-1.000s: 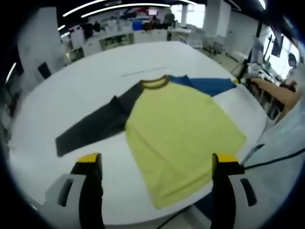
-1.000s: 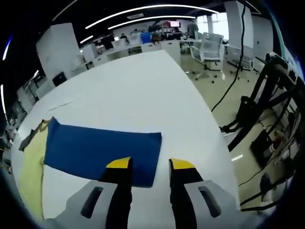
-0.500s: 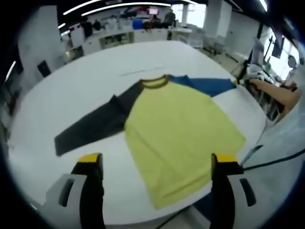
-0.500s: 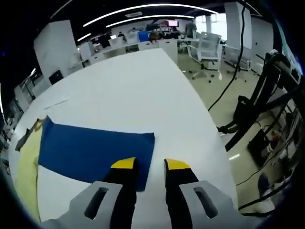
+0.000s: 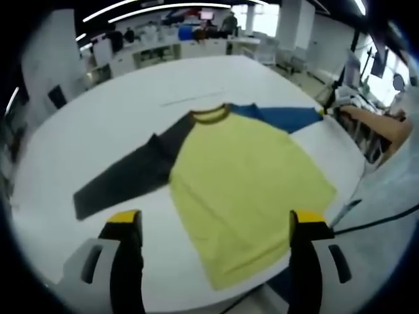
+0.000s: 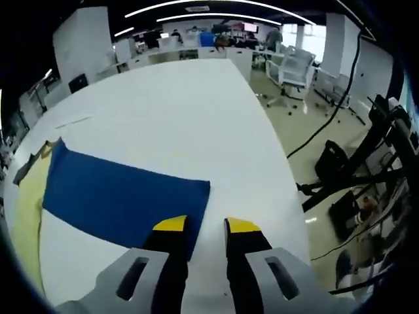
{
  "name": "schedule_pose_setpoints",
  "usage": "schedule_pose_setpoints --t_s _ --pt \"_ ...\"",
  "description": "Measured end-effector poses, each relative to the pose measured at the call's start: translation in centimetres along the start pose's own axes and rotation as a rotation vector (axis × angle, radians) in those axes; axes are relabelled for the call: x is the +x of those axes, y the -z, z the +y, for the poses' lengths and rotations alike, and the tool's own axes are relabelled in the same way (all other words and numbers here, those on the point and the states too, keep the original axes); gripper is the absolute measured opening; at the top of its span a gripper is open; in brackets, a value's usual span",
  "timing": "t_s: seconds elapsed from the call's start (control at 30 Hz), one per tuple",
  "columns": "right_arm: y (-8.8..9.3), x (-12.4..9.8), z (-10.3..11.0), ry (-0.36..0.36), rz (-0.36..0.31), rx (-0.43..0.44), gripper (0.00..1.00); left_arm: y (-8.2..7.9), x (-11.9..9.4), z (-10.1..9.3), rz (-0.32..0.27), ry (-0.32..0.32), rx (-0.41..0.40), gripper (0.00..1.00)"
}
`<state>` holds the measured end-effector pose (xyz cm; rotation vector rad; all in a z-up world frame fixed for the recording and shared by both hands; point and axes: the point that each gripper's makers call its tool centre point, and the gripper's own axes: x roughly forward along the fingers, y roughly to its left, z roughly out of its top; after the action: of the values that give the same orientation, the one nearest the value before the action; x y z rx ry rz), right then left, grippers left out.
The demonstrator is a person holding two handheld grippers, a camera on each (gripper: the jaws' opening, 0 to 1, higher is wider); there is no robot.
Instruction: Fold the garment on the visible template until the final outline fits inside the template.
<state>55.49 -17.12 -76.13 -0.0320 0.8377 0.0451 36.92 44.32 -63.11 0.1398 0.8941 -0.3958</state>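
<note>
left gripper: yellow-tipped black jaws spread wide, nothing between them | right gripper: yellow-tipped black jaws drawn near together, a narrow gap left between the tips | person's bare forearm: reaches in ahead and right of the left gripper

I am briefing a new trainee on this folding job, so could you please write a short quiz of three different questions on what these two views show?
1. True or false: the shirt lies flat and unfolded on the white table.
2. Which sleeve lies at the right gripper? A: dark grey sleeve. B: blue sleeve.
3. Fill in: the left gripper has its jaws spread ____ above the shirt's hem.

Key: 1 true, both sleeves spread out. 2 B, the jaws are nearly closed at its cuff; a grip cannot be confirmed. 3 wide.
</note>
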Motion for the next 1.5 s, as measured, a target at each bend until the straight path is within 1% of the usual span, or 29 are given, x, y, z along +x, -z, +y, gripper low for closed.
schedule_pose_setpoints --t_s 0.13,0.23,0.33,0.53,0.57,0.6,0.63,0.67,0.7,0.87,0.97,1.2,1.3,1.37,1.5 --pt "0.0 -0.2 0.2 0.0 0.024 0.021 0.21 0.2 0.1 -0.1 0.004 0.005 -0.002 0.89" --pt "0.0 -0.1 0.2 0.005 0.041 0.01 0.2 0.4 0.1 0.0 0.008 0.003 -0.007 0.89" --pt "0.0 0.1 -0.2 0.007 0.042 0.018 0.19 0.6 0.0 0.1 0.008 -0.004 -0.009 0.9" --pt "0.0 0.2 -0.2 0.004 0.046 0.026 0.16 0.8 -0.1 0.2 0.004 -0.01 -0.017 0.89" --pt "0.0 0.2 0.0 -0.009 0.046 0.031 0.09 0.9 -0.1 0.2 0.003 -0.009 -0.018 0.89" --pt "0.3 0.3 2.1 -0.136 0.053 0.053 0.04 0.9 -0.1 0.1 0.002 -0.004 -0.019 0.89" --pt "0.2 0.5 2.1 -0.117 0.041 0.111 0.03 0.9 0.0 0.0 0.003 0.001 -0.02 0.89" --pt "0.3 0.7 1.2 -0.077 0.05 0.062 0.03 1.0 0.1 -0.1 0.003 0.005 -0.021 0.89" --pt "0.3 0.8 1.1 -0.07 0.049 0.035 0.03 1.0 0.1 -0.2 0.002 0.007 -0.021 0.89" --pt "0.4 1.0 1.0 -0.067 0.047 0.047 0.03 1.1 0.2 -0.2 0.004 0.01 -0.021 0.89" --pt "0.3 1.2 0.8 -0.064 0.049 0.039 0.02 1.1 0.0 -0.1 -0.001 0.007 -0.024 0.89" --pt "0.2 1.0 1.1 -0.042 0.049 0.029 0.02 1.3 -0.2 0.1 -0.015 0.002 -0.036 0.89" --pt "0.1 0.9 1.1 -0.035 0.05 0.043 0.02 1.4 -0.4 0.2 -0.025 0.003 -0.041 0.89" --pt "0.1 0.8 0.9 -0.031 0.053 0.054 0.02 1.6 -0.6 0.4 -0.027 -0.001 -0.047 0.89" --pt "0.2 0.4 1.0 -0.026 0.06 0.045 0.02 1.9 -0.9 0.8 -0.034 -0.012 -0.058 0.88"
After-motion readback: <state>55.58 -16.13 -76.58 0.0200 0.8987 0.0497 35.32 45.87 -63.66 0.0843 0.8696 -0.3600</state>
